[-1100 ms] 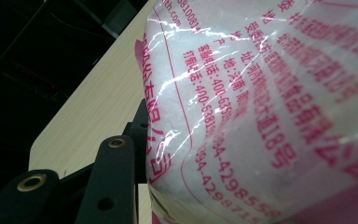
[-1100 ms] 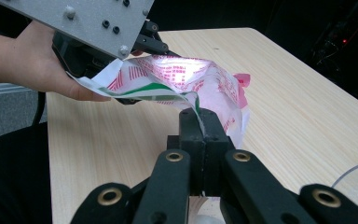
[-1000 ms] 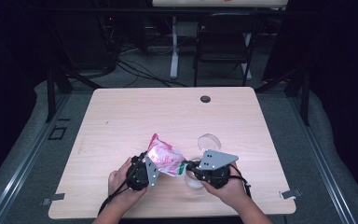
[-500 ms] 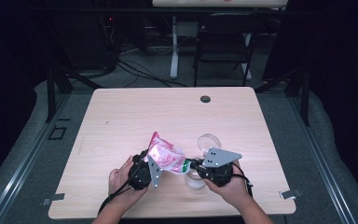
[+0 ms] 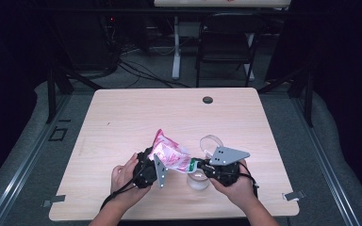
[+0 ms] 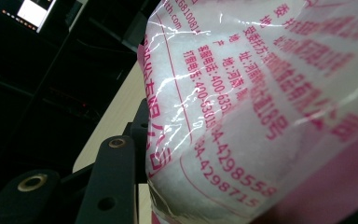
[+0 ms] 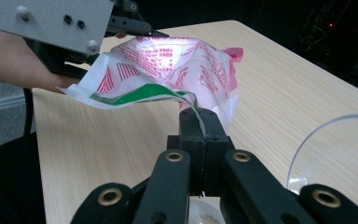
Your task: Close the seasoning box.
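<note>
We are pinching the green-edged corner of the pink-and-white printed plastic bag [image 7: 168, 74] with our right gripper [image 7: 199, 122], jaws together on it. Our left gripper [image 5: 147, 169], at nine o'clock of it, is clamping the bag's bulging body. A clear plastic cup [image 5: 199, 180] is sitting below, the round wooden table [image 5: 169, 117] stretching toward twelve

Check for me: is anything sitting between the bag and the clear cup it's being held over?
Nothing visible blocks it. The pink bag is held between the left gripper and the right gripper, whose fingers pinch its green-edged corner. The clear cup stands on the table just below that corner, with open air between them.
</note>
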Motion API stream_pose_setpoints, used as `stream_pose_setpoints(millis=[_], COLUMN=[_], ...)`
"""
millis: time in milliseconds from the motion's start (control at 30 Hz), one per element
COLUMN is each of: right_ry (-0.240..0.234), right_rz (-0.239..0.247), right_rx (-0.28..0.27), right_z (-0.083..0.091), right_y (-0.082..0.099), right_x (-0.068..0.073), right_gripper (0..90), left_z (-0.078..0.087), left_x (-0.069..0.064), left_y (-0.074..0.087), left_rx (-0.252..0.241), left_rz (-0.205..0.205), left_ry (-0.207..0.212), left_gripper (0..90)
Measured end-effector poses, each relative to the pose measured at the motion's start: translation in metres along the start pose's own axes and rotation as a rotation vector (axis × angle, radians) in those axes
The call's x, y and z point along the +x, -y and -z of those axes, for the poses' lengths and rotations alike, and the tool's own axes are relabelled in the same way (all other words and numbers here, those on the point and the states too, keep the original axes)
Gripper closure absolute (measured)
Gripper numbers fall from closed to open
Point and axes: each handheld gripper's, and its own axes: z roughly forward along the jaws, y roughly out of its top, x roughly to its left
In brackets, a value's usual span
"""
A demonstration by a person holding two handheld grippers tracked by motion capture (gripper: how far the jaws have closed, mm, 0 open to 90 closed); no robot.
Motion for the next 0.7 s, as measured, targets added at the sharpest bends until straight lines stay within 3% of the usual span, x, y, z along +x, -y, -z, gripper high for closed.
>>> stream_pose_setpoints(millis=[233,700], right_ry=[0.010,0.019], right_rz=[-0.006,-0.017], right_rx=[-0.007,0.001], right_z=[0.005,0.007], right_y=[0.005,0.013], right_x=[-0.002,-0.004], right_gripper=[90.0,90.0], left_z=[0.000,0.000], left_x=[0.002,-0.003], left_y=[-0.008,-0.011], left_rx=[0.007,0.004], left_rz=[-0.064,-0.104], left_ry=[-0.019,-0.045], left_gripper=[59.1,59.2])
